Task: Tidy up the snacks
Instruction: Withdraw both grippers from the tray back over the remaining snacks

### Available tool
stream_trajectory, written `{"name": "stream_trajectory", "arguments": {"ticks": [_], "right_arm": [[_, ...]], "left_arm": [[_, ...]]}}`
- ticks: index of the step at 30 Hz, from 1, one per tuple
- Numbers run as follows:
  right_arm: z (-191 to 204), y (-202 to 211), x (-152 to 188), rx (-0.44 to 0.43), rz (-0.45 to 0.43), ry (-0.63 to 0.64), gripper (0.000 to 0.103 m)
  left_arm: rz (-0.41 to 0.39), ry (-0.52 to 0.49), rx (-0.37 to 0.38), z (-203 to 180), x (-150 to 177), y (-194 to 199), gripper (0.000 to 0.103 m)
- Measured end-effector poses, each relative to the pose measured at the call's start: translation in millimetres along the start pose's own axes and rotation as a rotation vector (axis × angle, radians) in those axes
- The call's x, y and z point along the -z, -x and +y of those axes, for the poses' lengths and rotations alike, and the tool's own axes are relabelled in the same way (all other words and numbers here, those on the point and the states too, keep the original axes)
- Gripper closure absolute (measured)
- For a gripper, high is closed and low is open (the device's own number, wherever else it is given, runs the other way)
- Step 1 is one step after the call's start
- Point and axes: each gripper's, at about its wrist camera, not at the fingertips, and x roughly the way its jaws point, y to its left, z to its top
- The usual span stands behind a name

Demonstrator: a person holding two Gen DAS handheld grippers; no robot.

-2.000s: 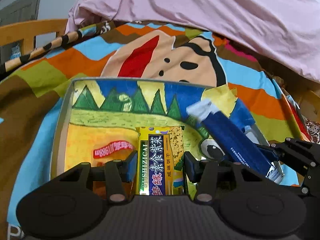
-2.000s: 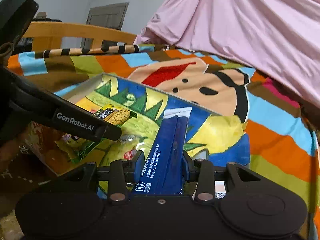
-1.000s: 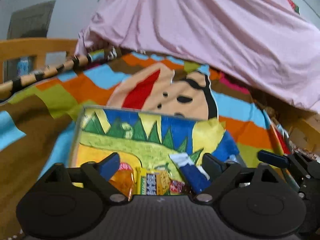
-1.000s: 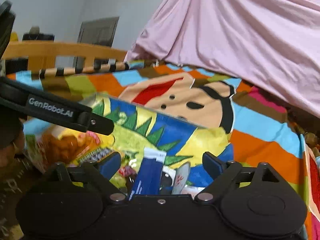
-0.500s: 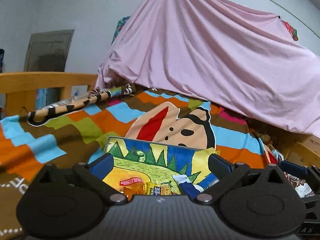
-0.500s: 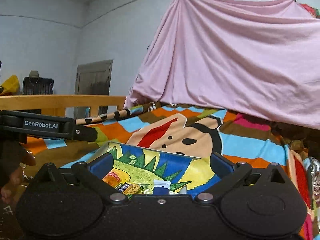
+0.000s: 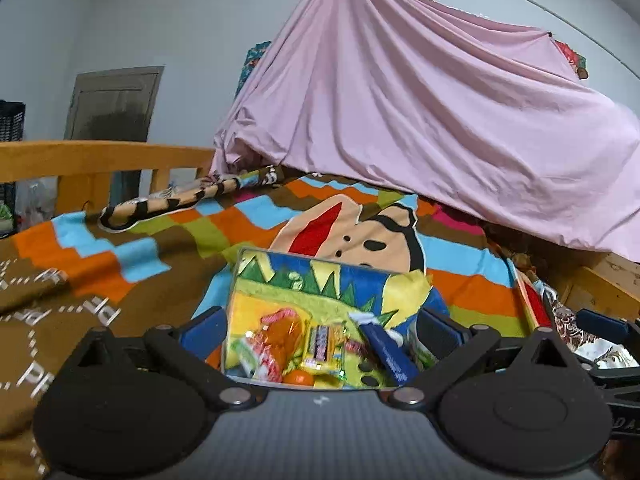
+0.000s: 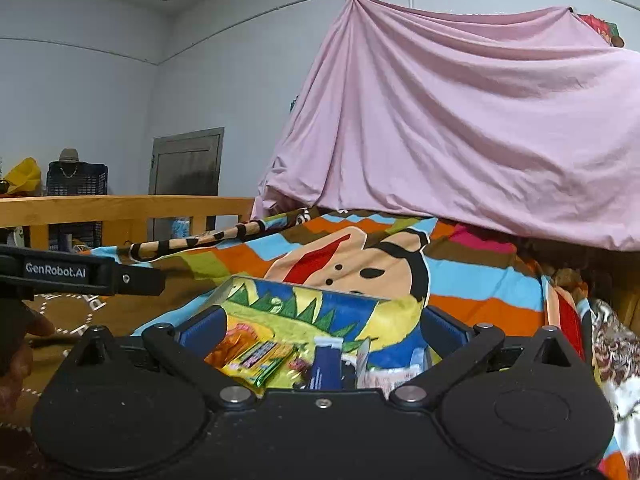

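Observation:
A shallow tray with a cartoon landscape print (image 7: pixel 280 272) (image 8: pixel 256 286) lies on the bed. Several snacks lie in it: an orange crinkly pack (image 7: pixel 280 330) (image 8: pixel 230 342), a yellow cracker pack (image 7: pixel 322 346) (image 8: pixel 260 358) and a long dark blue pack (image 7: pixel 386 346) (image 8: pixel 326 364). My left gripper (image 7: pixel 320 326) is open, pulled back from the tray, with nothing between its blue pads. The right gripper (image 8: pixel 320 330) is likewise open and empty, back from the tray. In the right wrist view the left gripper's black arm (image 8: pixel 80 270) crosses the left edge.
The bed carries a striped cartoon blanket (image 7: pixel 360 236) (image 8: pixel 352 268). A pink sheet (image 7: pixel 420 128) (image 8: pixel 460 132) hangs over the far side. A wooden bed rail (image 7: pixel 100 156) (image 8: pixel 120 204) runs along the left. A door (image 8: pixel 186 164) and a dark crate (image 8: pixel 76 178) stand beyond.
Both grippers let go of their packs, opened wide and drew back and up from the tray. The yellow cracker pack and the blue pack now lie in the tray.

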Motion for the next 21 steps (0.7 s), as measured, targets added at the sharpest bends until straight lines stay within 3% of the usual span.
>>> {"name": "stream_trajectory", "arguments": {"ticks": [9, 14, 19, 21], "right_arm": [[15.6, 30.5, 18.1, -0.013, 0.091, 0.018, 0.001], [24.6, 43.4, 29.3, -0.014, 0.131, 0.020, 0.001], [29.5, 47.0, 39.2, 0.041, 0.181, 0.011, 0.001], [29.9, 48.2, 44.7, 0.046, 0.207, -0.006, 0.001]], "left_arm": [[0.016, -0.065, -0.037, -3.0, 20.7, 28.9, 0.000], [0.014, -0.096, -0.119, -4.1, 36.1, 42.5, 0.000], [0.031, -0.153, -0.166, -5.5, 46.5, 50.6, 0.000], [0.038, -0.156, -0.150, -4.5, 51.1, 56.8, 0.000]]}}
